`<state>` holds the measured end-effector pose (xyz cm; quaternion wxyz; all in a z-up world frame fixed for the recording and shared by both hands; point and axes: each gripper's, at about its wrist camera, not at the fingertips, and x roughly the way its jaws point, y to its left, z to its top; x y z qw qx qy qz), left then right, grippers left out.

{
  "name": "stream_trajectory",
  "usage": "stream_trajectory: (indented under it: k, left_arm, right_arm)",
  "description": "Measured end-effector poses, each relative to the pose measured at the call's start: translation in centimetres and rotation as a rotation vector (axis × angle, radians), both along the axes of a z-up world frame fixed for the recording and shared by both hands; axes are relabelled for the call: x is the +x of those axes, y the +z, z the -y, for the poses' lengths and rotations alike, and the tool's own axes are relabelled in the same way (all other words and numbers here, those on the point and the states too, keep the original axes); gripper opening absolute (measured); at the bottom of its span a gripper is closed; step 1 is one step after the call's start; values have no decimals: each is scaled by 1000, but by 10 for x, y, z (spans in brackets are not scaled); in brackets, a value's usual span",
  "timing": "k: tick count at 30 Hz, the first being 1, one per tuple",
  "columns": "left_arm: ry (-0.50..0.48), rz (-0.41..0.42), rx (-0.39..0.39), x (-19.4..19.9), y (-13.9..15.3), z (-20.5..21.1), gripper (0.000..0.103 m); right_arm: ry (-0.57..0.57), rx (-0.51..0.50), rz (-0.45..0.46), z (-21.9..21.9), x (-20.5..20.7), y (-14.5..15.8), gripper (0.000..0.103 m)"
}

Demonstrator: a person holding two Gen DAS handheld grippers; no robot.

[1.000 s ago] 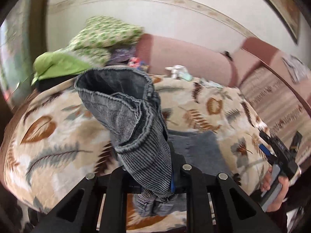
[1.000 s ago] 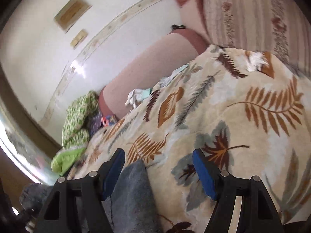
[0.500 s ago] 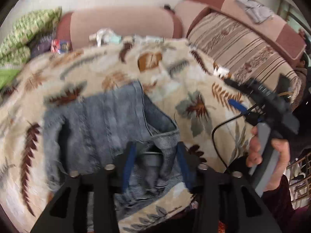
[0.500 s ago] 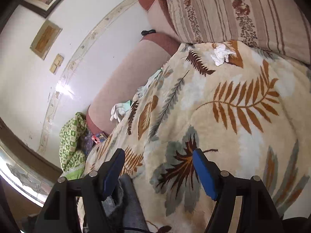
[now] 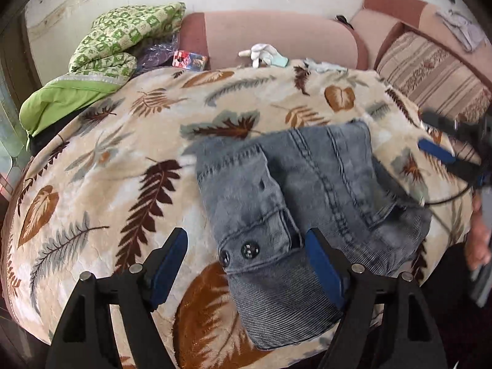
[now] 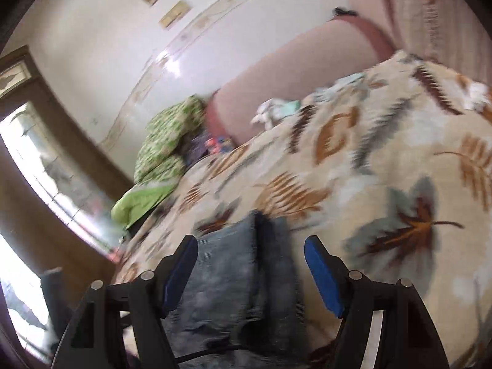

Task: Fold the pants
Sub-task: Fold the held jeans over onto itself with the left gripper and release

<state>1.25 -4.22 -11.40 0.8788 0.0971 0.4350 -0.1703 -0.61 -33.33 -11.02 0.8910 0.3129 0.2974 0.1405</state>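
Leaf-patterned blanket [image 5: 101, 166] in cream, brown and grey covers the work surface, with a pink sofa back [image 5: 276, 38] behind it and a striped cushion [image 5: 430, 77] at the far right. Folded green bedding [image 5: 101, 58] sits at the far left corner, and a white glove [image 5: 261, 52] lies at the blanket's far edge.

Pants [image 5: 292, 203], grey-blue denim, lie on the blanket in a folded, compact bundle. The waistband end with two buttons [image 5: 250, 249] faces the left wrist camera, and a stitched seam runs away from it toward the far edge.

Left gripper [image 5: 246, 261]: jaws spread wide, holding nothing. The blue-padded fingers [image 5: 323, 264] straddle the near end of the pants; whether a pad touches the fabric cannot be determined.

Right gripper [image 6: 250, 269]: jaws spread wide, holding nothing. In the right wrist view, which is motion-blurred, the pants [image 6: 246, 276] lie between and below its fingers. In the left wrist view the same tool appears at the right edge, beside the pants, with the person's hand [image 5: 478, 233] on its handle.
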Motion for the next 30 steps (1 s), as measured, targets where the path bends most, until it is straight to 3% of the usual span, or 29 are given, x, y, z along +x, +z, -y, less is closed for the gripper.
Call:
stream_trajectory:
  k: [3,8,9,11,13,15,19,23,30]
  left_arm:
    - [-30,27,54,-4,-10,7,80]
    - [-28,-25,35,4,-29,4,81]
    - [-24,-33,17,6,-33,2,82]
    - [-7,-42,-15,13,-39,-4,93]
    - [5,-84,-46,18,-44,-7,94]
    - [4,-107,-68,21,-42,-10,94]
    - [-34,-69,-63,17,-30,-9,94]
    - [-81,3,-82,8,-10,-7,94]
    - [-147,180,-114,-14,37,-4,94]
  right_arm:
    - [103,55,-36,-23,27,10,75]
    - [167,62,-137,-58,76,4,75]
    - [172,63,-171,-63,87,-5,75]
    - [185,18,-296,-74,110,-34,75]
    - [164,5,-421,-75,124,-71,75]
    - [143,73,-383,-65,118,-71,75]
    - [133,28,-389,-55,95,-56,75]
    - [148,54,-362,-35,55,-39,75]
    - [53,-74,-138,10,-43,41,75]
